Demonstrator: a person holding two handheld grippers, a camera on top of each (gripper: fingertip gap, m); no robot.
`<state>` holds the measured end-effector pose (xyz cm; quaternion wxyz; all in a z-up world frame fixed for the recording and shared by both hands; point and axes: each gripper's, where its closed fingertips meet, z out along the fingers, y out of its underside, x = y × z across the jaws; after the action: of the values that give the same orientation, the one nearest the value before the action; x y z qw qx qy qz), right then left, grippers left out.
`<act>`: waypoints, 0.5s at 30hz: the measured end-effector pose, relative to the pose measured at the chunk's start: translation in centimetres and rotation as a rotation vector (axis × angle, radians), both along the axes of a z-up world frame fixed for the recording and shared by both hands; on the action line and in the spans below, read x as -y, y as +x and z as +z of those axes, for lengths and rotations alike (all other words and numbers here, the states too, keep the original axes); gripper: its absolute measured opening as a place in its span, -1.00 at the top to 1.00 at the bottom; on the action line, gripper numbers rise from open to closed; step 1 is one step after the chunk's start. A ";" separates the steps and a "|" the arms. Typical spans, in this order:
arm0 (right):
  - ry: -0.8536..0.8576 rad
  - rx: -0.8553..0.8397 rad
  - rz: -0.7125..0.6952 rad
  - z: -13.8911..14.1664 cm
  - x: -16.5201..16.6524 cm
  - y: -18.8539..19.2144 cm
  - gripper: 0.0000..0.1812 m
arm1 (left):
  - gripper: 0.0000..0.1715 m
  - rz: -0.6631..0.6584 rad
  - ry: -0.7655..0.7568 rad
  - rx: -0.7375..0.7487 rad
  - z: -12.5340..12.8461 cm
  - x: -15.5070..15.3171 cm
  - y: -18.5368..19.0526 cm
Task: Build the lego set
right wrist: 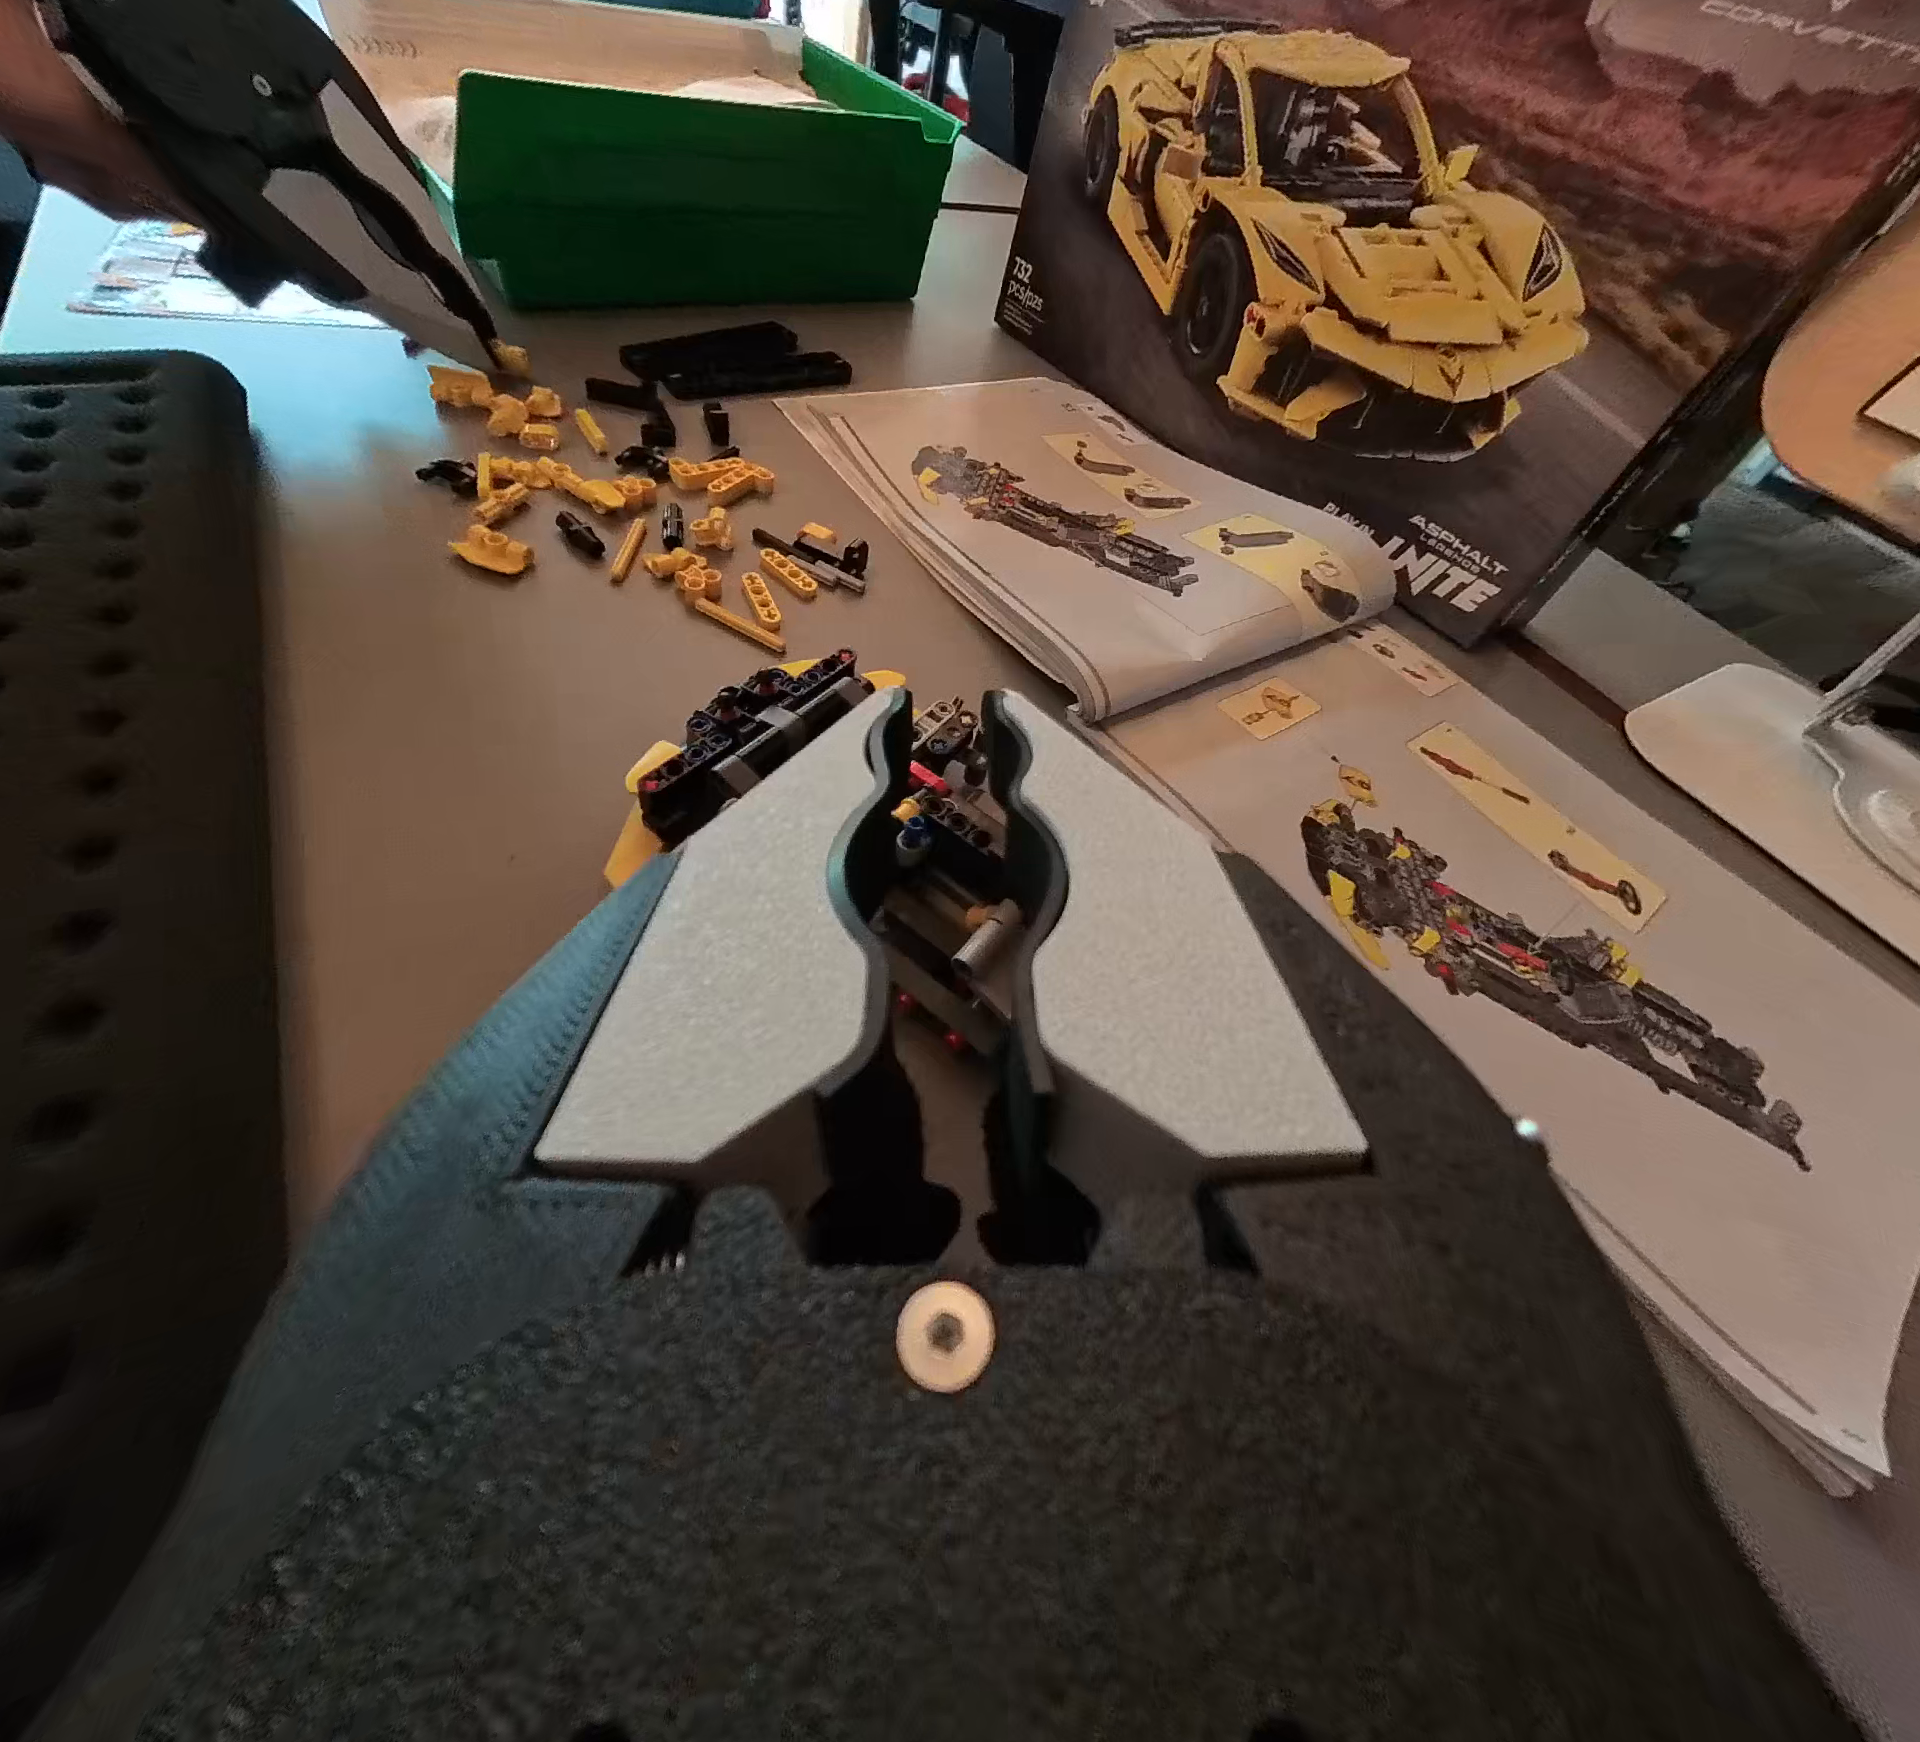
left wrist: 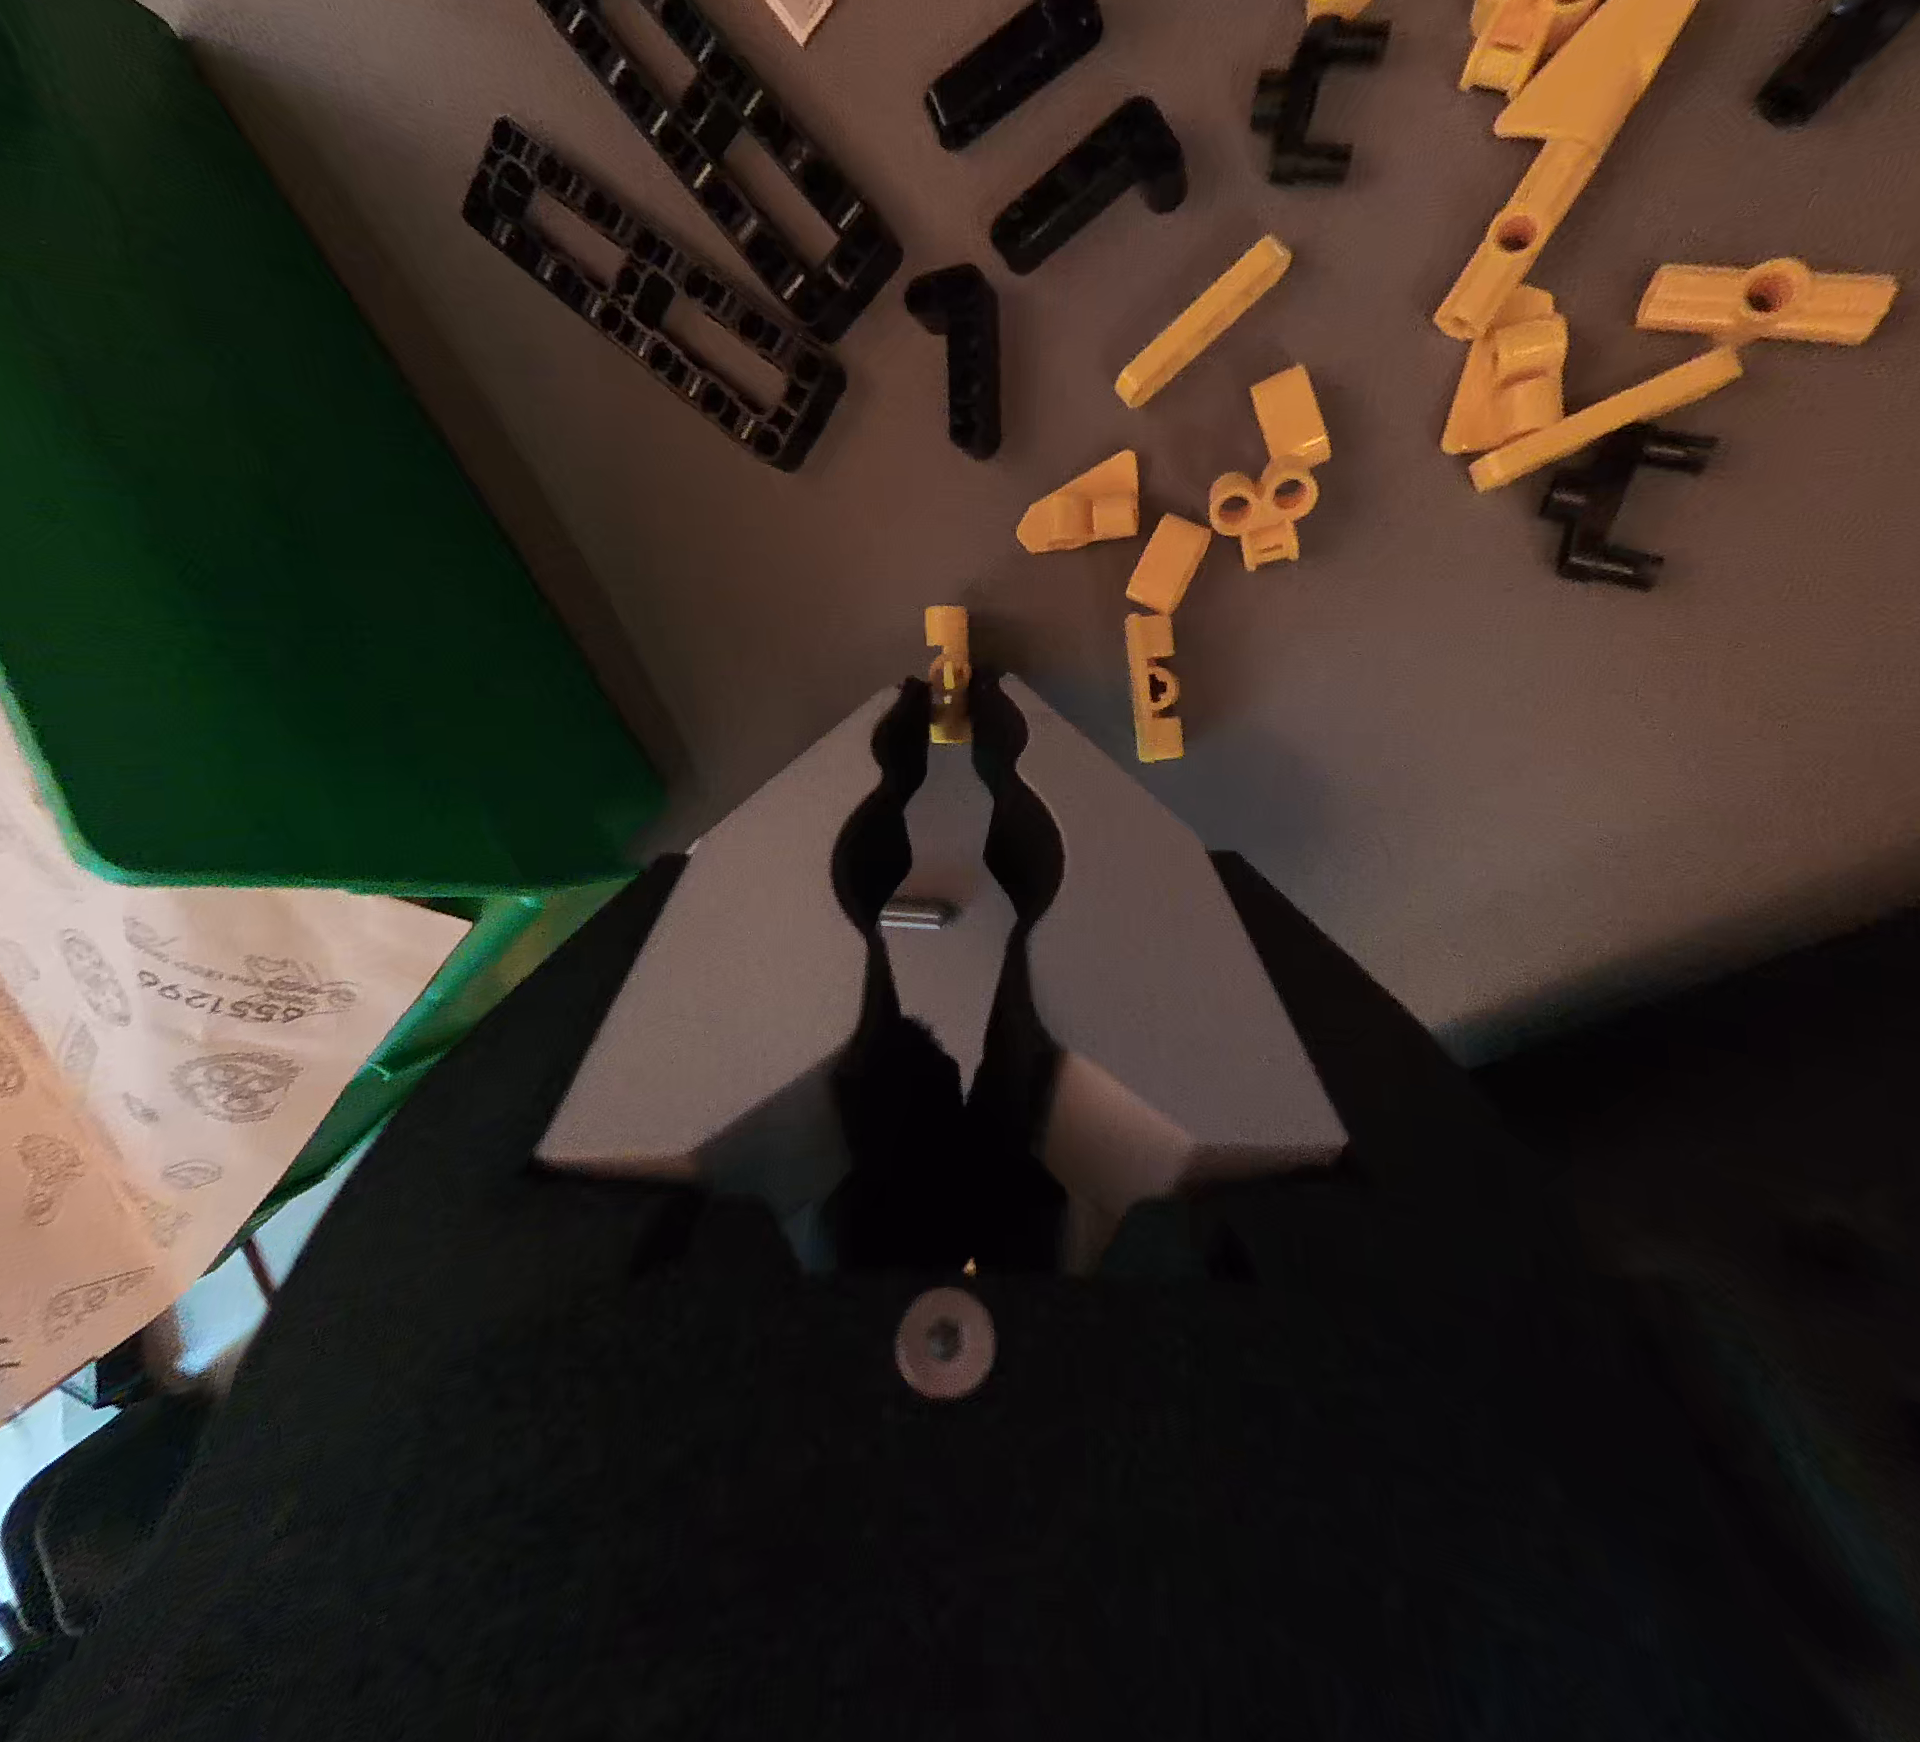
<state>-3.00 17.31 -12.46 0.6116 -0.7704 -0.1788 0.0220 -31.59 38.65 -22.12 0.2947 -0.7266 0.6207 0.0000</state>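
My left gripper (left wrist: 951,700) is shut on a small yellow connector piece (left wrist: 945,638), low over the grey table at the near edge of the loose parts. The right wrist view shows the same gripper (right wrist: 497,352) at the upper left, with the yellow piece (right wrist: 511,358) at its tips. My right gripper (right wrist: 945,716) is shut on the partly built black, grey and yellow car chassis (right wrist: 727,747). The chassis shows between the fingers and sticks out to the left.
Loose yellow and black parts (right wrist: 623,497) lie scattered, with two black frames (left wrist: 675,165) among them. A green bin (right wrist: 686,175) stands behind them. An open instruction booklet (right wrist: 1039,529) and the set's box (right wrist: 1455,186) are on the right. A black perforated surface (right wrist: 104,757) is on the left. The left gripper's tips are roughly 35 centimeters from the right gripper's.
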 end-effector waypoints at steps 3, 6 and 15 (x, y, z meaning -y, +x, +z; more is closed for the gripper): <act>-0.016 -0.032 0.006 -0.1 0.0 0.1 0.88 | 0.88 0.026 -0.007 0.013 0.0 -0.1 0.0; -0.046 -0.073 0.030 -0.4 0.1 -0.1 0.89 | 0.89 0.026 -0.018 0.032 -0.1 0.2 0.2; -0.113 -0.191 0.016 -0.8 0.0 1.1 0.92 | 0.83 0.064 0.016 0.110 2.3 0.4 1.0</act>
<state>-1.92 17.35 -13.30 0.5810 -0.7967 -0.1244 0.1102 -30.59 38.23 -19.80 0.3342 -0.7425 0.5799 -0.0257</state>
